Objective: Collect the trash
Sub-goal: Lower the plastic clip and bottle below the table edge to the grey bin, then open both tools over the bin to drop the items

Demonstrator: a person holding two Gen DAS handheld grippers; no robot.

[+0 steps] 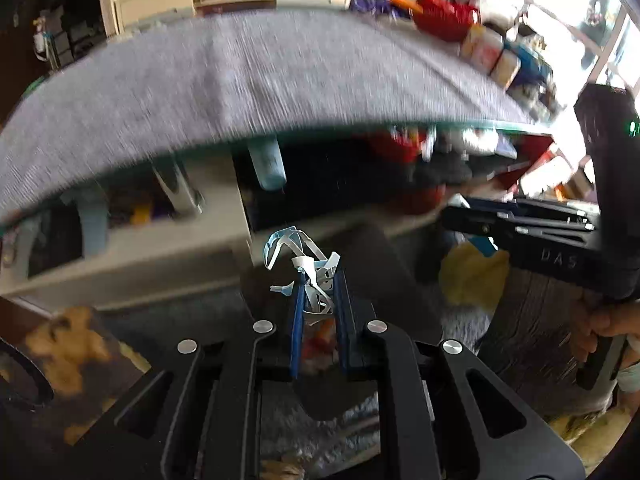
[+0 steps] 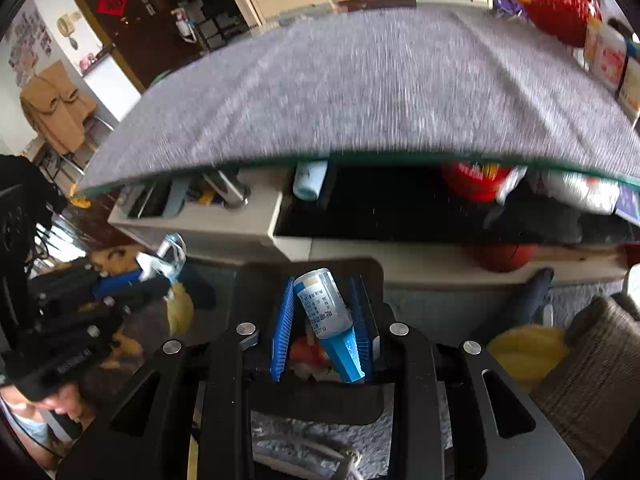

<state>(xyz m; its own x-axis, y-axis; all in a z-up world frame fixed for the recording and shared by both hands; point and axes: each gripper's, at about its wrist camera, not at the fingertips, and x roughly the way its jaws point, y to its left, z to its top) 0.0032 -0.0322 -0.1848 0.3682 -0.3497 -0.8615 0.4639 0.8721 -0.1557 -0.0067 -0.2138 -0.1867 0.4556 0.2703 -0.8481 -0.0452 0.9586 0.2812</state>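
Note:
My left gripper (image 1: 319,280) is shut on a crumpled white and light-blue wrapper (image 1: 308,264), held in the air below and in front of the table edge. My right gripper (image 2: 324,288) is shut on a small silver-blue can (image 2: 326,306) that lies tilted between the blue pads (image 2: 283,328). The right gripper also shows at the right of the left wrist view (image 1: 520,224). The left gripper with the wrapper shows at the left of the right wrist view (image 2: 160,264). A black bin opening (image 2: 312,272) lies under both grippers.
A table with a grey cloth (image 1: 248,92) fills the upper half of both views. A shelf under it holds bottles and red items (image 2: 476,182). Boxes and a red bag (image 1: 444,12) stand at the table's far right. A yellow object (image 2: 528,348) lies on the floor.

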